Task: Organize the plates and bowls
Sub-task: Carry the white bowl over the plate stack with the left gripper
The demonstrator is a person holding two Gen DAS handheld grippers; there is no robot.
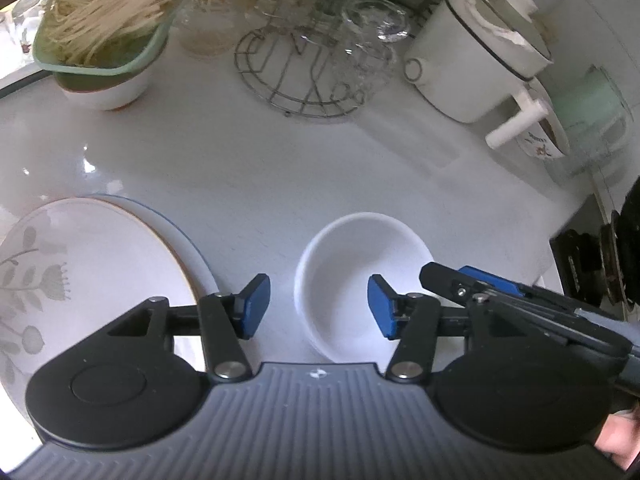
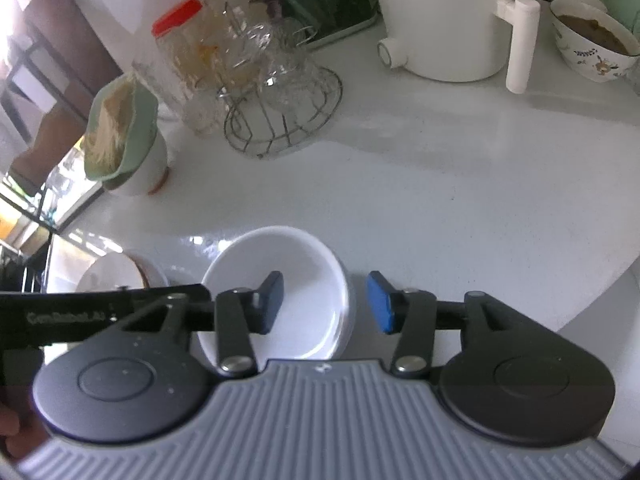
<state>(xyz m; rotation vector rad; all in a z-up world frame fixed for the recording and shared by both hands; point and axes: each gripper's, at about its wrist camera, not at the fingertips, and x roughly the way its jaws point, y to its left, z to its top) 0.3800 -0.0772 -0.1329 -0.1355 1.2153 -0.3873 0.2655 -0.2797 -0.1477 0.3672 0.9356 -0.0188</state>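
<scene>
White and empty, the round ceramic bowl (image 1: 362,280) is seen on the glossy white countertop (image 1: 280,184), beside the floral-patterned plate (image 1: 88,276). The left gripper (image 1: 318,306) and right gripper (image 2: 326,302) are held spread over its rim, gripping nothing.

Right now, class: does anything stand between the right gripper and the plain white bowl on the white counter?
Nothing visible does. The right gripper is open, straddling the plain white bowl's near-right rim, one finger over its inside. The left gripper, also open, hovers at the bowl's other side.
</scene>
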